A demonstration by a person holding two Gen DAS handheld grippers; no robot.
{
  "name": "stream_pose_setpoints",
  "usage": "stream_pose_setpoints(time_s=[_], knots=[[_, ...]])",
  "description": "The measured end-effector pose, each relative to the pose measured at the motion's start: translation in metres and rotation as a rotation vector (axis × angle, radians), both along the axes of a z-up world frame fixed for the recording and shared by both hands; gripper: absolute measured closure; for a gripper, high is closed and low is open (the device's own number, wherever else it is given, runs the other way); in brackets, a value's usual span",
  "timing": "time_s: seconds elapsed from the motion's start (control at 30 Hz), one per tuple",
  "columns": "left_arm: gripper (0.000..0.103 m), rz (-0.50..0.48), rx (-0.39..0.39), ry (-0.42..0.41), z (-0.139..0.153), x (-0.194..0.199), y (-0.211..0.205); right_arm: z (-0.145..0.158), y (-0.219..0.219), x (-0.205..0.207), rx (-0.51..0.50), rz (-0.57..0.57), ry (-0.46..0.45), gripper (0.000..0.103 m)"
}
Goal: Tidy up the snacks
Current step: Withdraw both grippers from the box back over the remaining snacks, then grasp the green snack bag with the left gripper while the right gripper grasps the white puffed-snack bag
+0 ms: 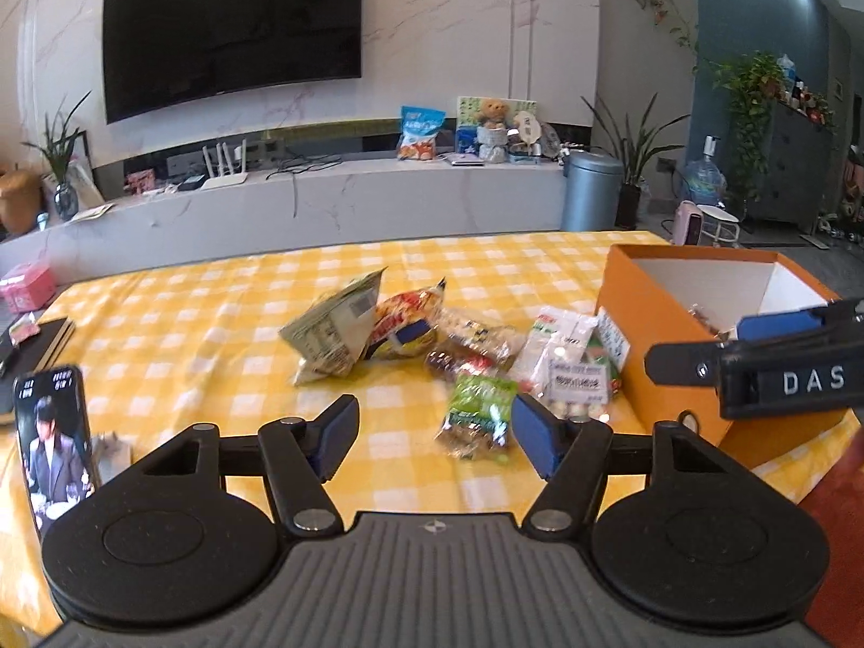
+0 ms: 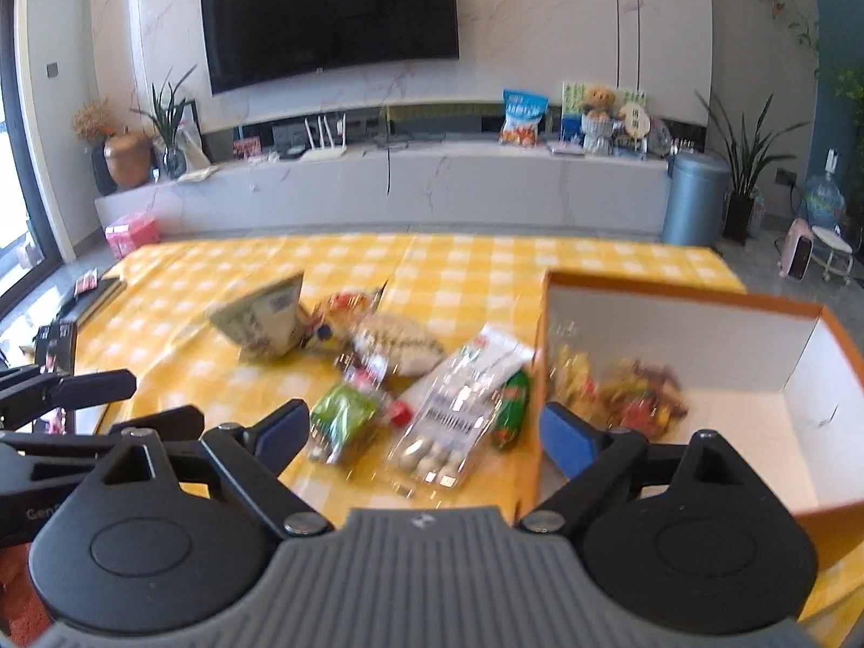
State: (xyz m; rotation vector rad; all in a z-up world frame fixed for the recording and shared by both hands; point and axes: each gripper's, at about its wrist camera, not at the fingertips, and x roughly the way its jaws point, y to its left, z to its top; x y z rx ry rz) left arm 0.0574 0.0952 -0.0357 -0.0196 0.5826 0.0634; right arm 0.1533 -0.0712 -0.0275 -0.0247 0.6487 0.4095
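Observation:
A pile of snack packets lies on the yellow checked tablecloth (image 1: 189,324): a pale folded pouch (image 1: 335,335), a red and yellow packet (image 1: 402,324), a green packet (image 1: 478,416) and a clear bag of white balls (image 1: 572,378). The orange box (image 1: 648,324) stands to their right, with several snacks (image 2: 637,394) lying inside against its left wall. My left gripper (image 1: 434,434) is open over the cloth, and the green packet lies loose just beyond its right pad. My right gripper (image 2: 424,434) is open above the green packet (image 2: 343,418) and the clear bag (image 2: 448,421), holding nothing.
A phone (image 1: 51,432) with a lit screen stands at the table's left, and a dark notebook (image 1: 51,340) lies behind it. A grey bin (image 1: 591,189) and a TV bench stand beyond the far edge. The other gripper (image 2: 81,389) shows at the left of the right wrist view.

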Motion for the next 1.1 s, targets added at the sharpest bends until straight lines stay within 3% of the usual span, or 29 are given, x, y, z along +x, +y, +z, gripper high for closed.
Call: stream_pose_setpoints(time_s=[0.27, 0.53, 0.83, 1.1], knots=[[0.028, 0.059, 0.005, -0.028, -0.013, -0.004, 0.014, -0.019, 0.012, -0.005, 0.013, -0.007, 0.023, 0.013], [0.022, 0.046, -0.028, 0.018, -0.019, 0.015, 0.038, -0.030, 0.035, 0.014, -0.031, 0.009, 0.042, 0.013], [0.016, -0.042, 0.232, 0.021, -0.028, 0.063, 0.045, -0.041, 0.055, 0.064, -0.058, -0.002, 0.084, 0.016], [0.013, -0.070, 0.298, 0.043, -0.040, 0.106, 0.054, -0.053, 0.078, 0.105, -0.077, 0.025, 0.106, 0.018]])
